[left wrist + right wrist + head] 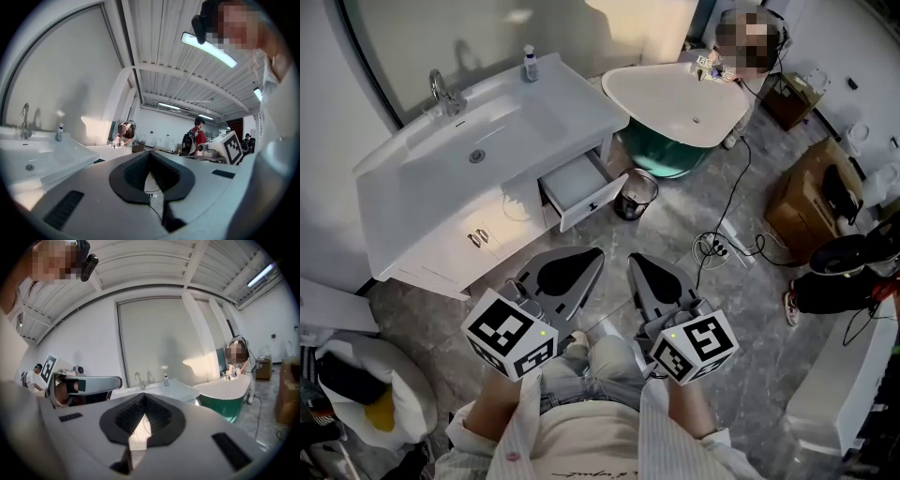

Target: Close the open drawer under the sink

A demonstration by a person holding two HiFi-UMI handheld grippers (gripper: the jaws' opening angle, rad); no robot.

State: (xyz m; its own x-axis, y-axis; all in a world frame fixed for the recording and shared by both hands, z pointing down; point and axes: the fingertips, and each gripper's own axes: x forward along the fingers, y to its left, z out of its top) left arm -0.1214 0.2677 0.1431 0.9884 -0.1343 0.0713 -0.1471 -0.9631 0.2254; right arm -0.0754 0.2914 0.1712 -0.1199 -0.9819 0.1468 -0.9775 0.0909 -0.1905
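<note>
I look down on a grey marbled tile floor (769, 319) with a plain white wall (323, 112) at the left. A white bathtub (675, 98) stands ahead and cardboard boxes (806, 197) at the right. Strip lights (208, 49) glow on a ribbed ceiling (154, 37).

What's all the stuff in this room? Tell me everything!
sink: one, white, upper left
tap: one, silver, back of sink
bottle: one, small, sink's back corner
drawer: one, white, open under sink
bin: one, dark, floor beside drawer
bathtub: one, white and green, top middle
boxes: two, brown, right
cable: one, black, floor
person: one, behind bathtub
left gripper: grey, shut, empty
right gripper: grey, shut, empty
</note>
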